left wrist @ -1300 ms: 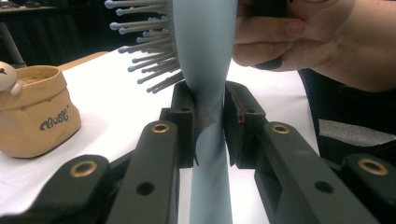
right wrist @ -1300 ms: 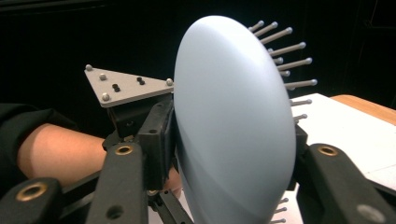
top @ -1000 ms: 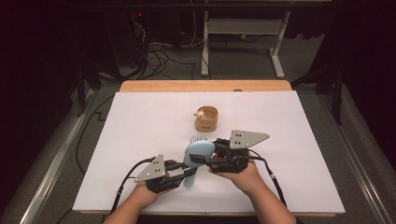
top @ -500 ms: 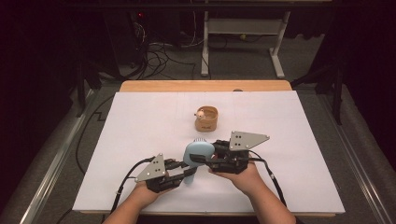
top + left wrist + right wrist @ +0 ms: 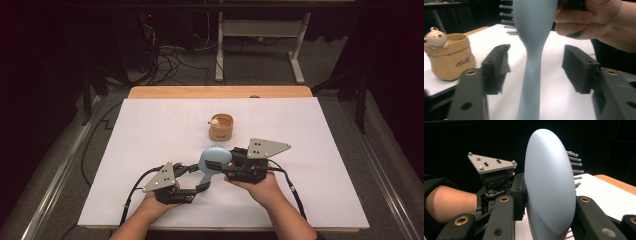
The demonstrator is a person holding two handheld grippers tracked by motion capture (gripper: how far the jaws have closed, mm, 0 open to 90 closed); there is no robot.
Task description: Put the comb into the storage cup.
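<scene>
Since the earlier frames, the left tongs (image 5: 202,186) have just been opening: their two black pads (image 5: 496,67) now stand clear on either side of the handle of the pale blue plastic hairbrush (image 5: 214,162), which runs up between them without touching either. Neither hand has shifted, and the brush lies where it did.

Seen from the high view, the hairbrush sits near the front middle of the white-covered table (image 5: 150,135), its rounded head toward 1 o'clock and its handle trailing toward 7 o'clock. The right tongs (image 5: 216,165) come in from 3 o'clock and are closed across the brush head; in the right gripper view the smooth oval back of the head (image 5: 549,187) is pinched between the two jaws, with grey bristle pins sticking out on the far side toward 2 o'clock. The left tongs come in from 8 o'clock of the brush, half open about its handle, held in the person's left hand (image 5: 157,197). The right hand (image 5: 260,186) grips its tool at 4 o'clock of the brush.

A small tan fabric-look pot with a little bear figure on its rim (image 5: 221,127) stands at 12 o'clock of the brush, near but apart from it.
</scene>
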